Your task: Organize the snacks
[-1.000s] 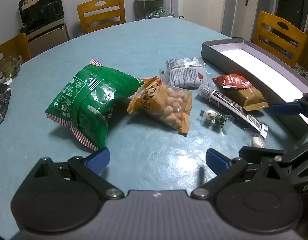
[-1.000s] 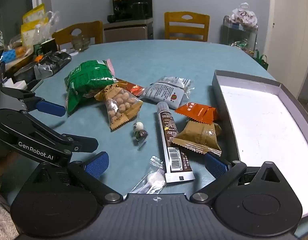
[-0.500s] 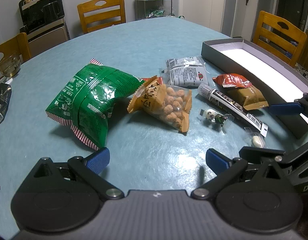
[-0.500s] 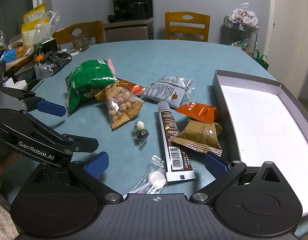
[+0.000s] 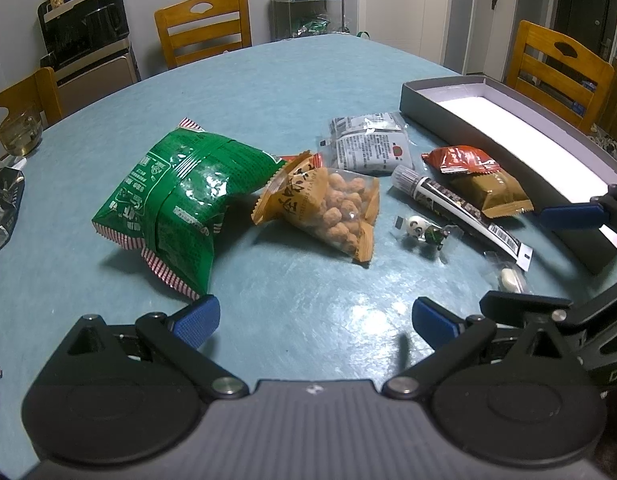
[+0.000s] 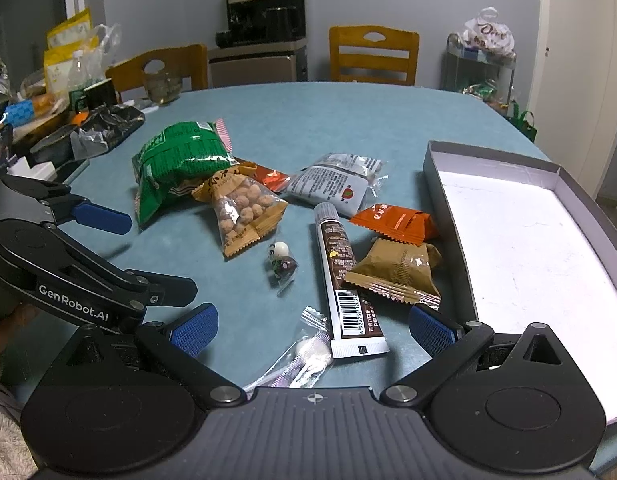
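Both my left gripper (image 5: 315,317) and right gripper (image 6: 313,324) hang apart and empty above the table (image 5: 268,92); the tube (image 6: 345,276), lying just beside the box (image 6: 448,184), looks light, slippery, best pinched mid-body.

Black hand-held gripper (image 6: 312,328), 2 blue ribbed fingertips (image 6: 194,328), silver pivot screws, white "GenRobot.AI" lettering.
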`<action>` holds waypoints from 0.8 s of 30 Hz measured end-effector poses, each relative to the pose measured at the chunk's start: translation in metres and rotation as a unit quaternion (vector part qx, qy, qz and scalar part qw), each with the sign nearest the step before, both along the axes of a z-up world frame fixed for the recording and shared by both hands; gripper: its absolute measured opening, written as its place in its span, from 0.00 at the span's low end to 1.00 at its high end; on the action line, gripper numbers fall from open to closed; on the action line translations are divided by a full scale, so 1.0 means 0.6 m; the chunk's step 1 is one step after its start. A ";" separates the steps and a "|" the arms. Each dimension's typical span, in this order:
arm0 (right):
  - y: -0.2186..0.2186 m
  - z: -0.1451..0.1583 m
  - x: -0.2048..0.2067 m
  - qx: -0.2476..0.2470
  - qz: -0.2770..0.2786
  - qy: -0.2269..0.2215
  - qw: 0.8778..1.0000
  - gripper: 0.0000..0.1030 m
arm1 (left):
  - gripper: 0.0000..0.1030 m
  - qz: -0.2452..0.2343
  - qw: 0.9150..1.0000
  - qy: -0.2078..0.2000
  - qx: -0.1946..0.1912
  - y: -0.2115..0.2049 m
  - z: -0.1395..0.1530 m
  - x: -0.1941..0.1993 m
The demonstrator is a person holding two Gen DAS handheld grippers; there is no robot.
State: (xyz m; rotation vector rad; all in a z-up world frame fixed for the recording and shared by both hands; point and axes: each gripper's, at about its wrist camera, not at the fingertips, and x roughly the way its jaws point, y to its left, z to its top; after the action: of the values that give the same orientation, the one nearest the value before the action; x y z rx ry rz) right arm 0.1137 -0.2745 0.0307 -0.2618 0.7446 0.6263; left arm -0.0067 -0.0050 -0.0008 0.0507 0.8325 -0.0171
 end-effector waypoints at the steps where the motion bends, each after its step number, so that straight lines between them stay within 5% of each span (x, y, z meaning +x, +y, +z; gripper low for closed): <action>1: -0.001 0.001 -0.001 0.000 0.000 0.000 1.000 1.00 | 1.00 0.000 1.000 0.000 0.000 -0.001 -0.001 0.001; 19: -0.045 0.041 -0.022 0.029 0.018 -0.036 0.999 1.00 | 1.00 -0.015 1.000 -0.026 0.006 -0.019 0.020 -0.022; 24: -0.065 0.038 -0.044 0.020 0.057 -0.029 0.998 1.00 | 1.00 -0.038 0.998 -0.037 -0.026 -0.031 0.027 -0.035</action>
State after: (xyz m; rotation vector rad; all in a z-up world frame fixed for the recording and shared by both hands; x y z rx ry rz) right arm 0.0871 -0.3133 0.0536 -0.2858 0.6642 0.7372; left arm -0.0278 -0.0237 0.0155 0.0337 0.7562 -0.1085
